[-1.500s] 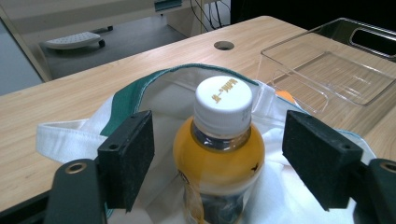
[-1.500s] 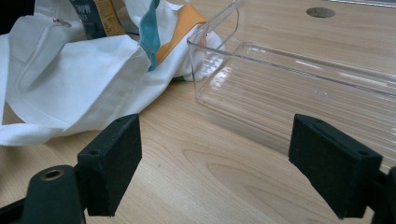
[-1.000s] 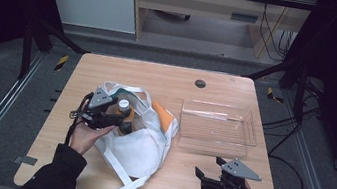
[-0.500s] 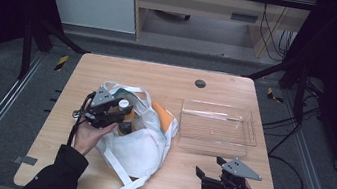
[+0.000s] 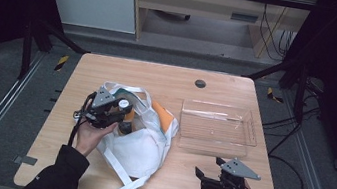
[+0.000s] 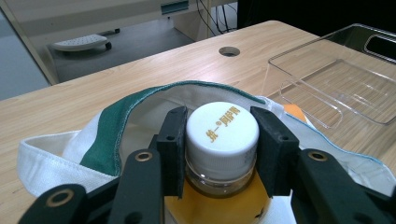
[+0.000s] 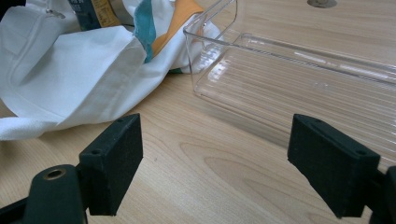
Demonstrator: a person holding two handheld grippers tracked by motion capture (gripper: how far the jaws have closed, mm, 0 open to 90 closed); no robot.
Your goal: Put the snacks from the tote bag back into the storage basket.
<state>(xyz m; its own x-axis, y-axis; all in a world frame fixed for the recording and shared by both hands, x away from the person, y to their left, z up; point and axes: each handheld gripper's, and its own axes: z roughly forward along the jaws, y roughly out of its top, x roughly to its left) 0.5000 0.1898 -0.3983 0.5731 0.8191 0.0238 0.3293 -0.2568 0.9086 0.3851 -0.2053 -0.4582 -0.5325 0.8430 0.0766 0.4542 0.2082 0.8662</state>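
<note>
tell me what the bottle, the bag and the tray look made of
Bottle: clear neck, glass or hard plastic, can't tell; the matte white ribbed cap looks plastic, with gold print. Bag: white woven cloth, going by soft folds and a stitched green hem. Tray: clear glossy rigid plastic, likely acrylic; the table's grain shows through.

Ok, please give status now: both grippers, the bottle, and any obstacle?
Left gripper shut on white-capped bottle with orange label, inside white cloth bag. Right gripper open, empty, above table. Bag's green-edged rim surrounds bottle; clear plastic tray empty.
</note>
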